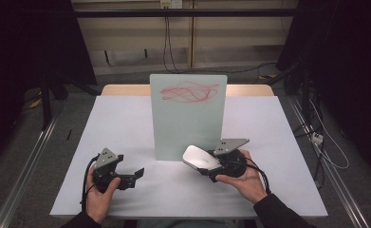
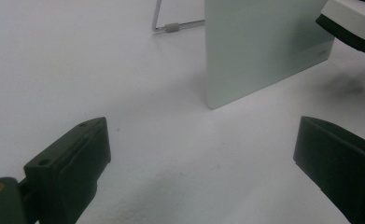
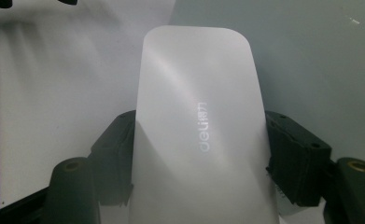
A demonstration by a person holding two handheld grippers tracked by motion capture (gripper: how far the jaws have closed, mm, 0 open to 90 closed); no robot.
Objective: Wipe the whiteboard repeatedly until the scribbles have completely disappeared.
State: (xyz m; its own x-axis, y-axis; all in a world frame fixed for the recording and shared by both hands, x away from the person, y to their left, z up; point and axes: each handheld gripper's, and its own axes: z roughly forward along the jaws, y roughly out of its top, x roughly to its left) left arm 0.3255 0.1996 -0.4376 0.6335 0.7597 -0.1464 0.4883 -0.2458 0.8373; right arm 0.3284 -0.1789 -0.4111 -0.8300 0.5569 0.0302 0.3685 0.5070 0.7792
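Right claw (image 1: pixel 203 167) pinches the eraser (image 1: pixel 199 157) by its long sides, just before the whiteboard (image 1: pixel 189 116) | left claw (image 2: pixel 203 172) spread, empty | eraser looks light, stiff, smooth-topped: grip sides firmly.

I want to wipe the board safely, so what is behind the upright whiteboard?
Behind the whiteboard, the left gripper view shows a bent wire stand on the table. Where it joins the board is covered.

Pale green-white board (image 1: pixel 188 118) w/ red scribbles (image 1: pixel 190 92); white eraser (image 1: pixel 200 157), black underside; black grippers; white table (image 1: pixel 126 128).
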